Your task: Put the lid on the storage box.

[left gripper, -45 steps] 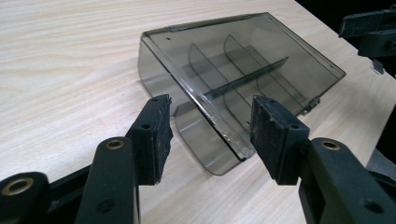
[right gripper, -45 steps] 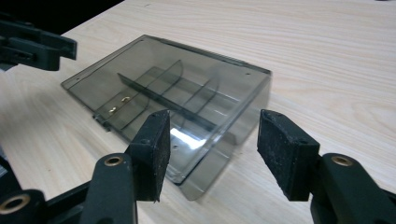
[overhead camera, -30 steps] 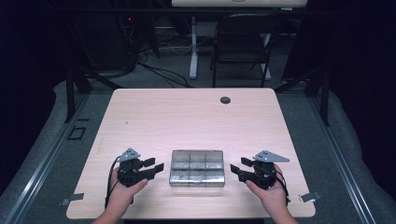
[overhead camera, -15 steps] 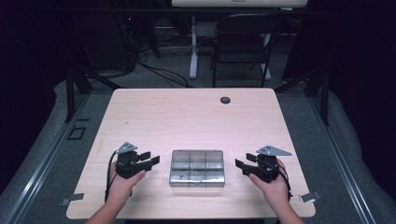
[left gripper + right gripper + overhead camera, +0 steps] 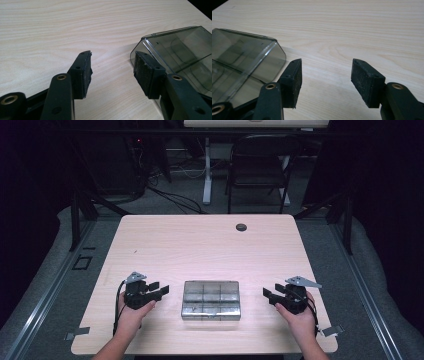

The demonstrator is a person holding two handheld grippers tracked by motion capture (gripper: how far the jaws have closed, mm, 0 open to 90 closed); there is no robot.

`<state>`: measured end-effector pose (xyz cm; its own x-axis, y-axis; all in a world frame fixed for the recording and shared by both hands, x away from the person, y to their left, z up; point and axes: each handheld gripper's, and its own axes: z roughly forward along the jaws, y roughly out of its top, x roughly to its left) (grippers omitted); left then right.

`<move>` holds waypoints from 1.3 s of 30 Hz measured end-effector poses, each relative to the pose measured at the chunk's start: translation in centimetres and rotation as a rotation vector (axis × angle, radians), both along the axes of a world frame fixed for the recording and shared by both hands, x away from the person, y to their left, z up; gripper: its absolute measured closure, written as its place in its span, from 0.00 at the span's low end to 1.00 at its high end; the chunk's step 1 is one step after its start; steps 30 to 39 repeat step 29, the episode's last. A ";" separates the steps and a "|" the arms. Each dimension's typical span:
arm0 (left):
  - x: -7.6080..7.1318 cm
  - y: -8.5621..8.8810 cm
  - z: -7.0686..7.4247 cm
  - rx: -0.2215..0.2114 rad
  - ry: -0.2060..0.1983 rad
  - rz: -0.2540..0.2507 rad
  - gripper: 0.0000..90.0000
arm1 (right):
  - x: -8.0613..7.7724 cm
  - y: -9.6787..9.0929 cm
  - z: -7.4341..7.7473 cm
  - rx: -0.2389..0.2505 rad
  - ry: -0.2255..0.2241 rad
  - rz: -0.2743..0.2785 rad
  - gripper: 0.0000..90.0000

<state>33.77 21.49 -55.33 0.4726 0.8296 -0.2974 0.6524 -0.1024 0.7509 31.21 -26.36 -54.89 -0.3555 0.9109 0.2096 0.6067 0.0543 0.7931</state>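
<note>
I am holding 2 grippers over the wooden table [image 5: 210, 245], with a clear smoky compartment box [image 5: 211, 299] lying between them near my edge. My left gripper [image 5: 159, 289] is sitting just left of the box, jaws spread apart and gripping nothing. My right gripper [image 5: 270, 295] is sitting right of the box, a little farther off, jaws likewise spread and empty. A small dark disc [image 5: 241, 227] is lying well beyond the box.

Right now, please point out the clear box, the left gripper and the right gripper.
clear box [image 5: 211, 291]: high view, on its lid.
left gripper [image 5: 161, 287]: high view, between its open jaw tips.
right gripper [image 5: 267, 294]: high view, between its open jaw tips.
</note>
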 end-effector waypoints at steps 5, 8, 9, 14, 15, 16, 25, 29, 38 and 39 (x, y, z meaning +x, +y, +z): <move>0.0 0.1 -0.3 -0.005 -0.004 0.013 0.54 | -0.3 -0.5 -0.6 -0.003 0.000 -0.017 0.47; 0.0 0.1 -0.6 0.003 0.002 0.017 0.54 | -0.4 -0.6 -0.9 -0.013 0.009 -0.020 0.46; 0.0 0.1 -0.6 0.002 0.001 0.019 0.54 | -0.4 -0.5 -1.1 -0.015 0.014 -0.018 0.46; 0.0 0.2 -0.9 0.015 0.004 0.021 0.54 | -0.5 -0.2 -1.3 -0.017 0.025 -0.008 0.46; 0.0 0.2 -0.9 0.014 0.003 0.023 0.54 | -0.5 -0.2 -1.4 -0.021 0.023 -0.007 0.46; 0.0 0.2 -0.9 0.015 0.004 0.024 0.54 | -0.4 -0.1 -1.4 -0.022 0.021 -0.003 0.46; -0.1 0.2 -1.0 0.013 0.001 0.033 0.53 | -0.4 0.0 -1.7 -0.029 0.035 -0.002 0.46; 0.0 0.1 -1.0 0.007 -0.001 0.034 0.53 | -0.4 0.0 -1.8 -0.028 0.029 -0.002 0.44; 0.0 0.1 -1.0 0.007 -0.001 0.034 0.53 | -0.4 0.0 -1.8 -0.028 0.029 -0.002 0.44; 0.0 0.1 -1.0 0.007 -0.001 0.034 0.53 | -0.4 0.0 -1.8 -0.028 0.029 -0.002 0.44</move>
